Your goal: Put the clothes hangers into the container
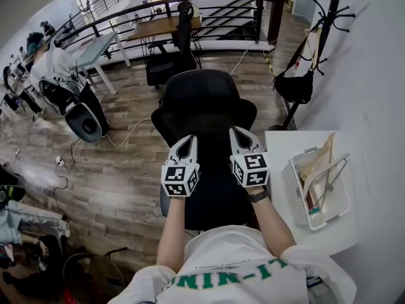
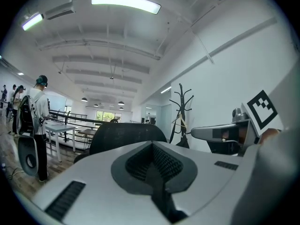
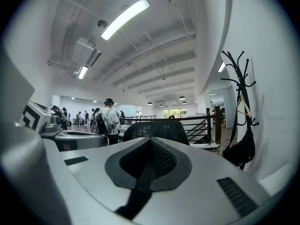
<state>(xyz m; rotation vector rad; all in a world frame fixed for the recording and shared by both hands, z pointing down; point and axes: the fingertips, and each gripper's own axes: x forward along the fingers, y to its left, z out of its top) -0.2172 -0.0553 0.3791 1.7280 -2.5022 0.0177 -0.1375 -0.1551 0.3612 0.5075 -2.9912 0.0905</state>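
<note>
A small white surface [image 1: 281, 145] stands at the right of the head view, set against the white wall [image 1: 380, 75] and above the wooden floor [image 1: 120, 182]. One white lattice-walled container [image 1: 292, 192] sits directly on it, upright, its long side running along the surface's length, toward the wall side.

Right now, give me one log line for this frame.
left gripper: shut, empty | right gripper: shut, empty | both: side by side over chair | hangers: in basket on table, person's right

Chair [image 1: 204, 109] blocks ahead — bare table [image 1: 281, 145] beside the basket [image 1: 291, 185].
</note>
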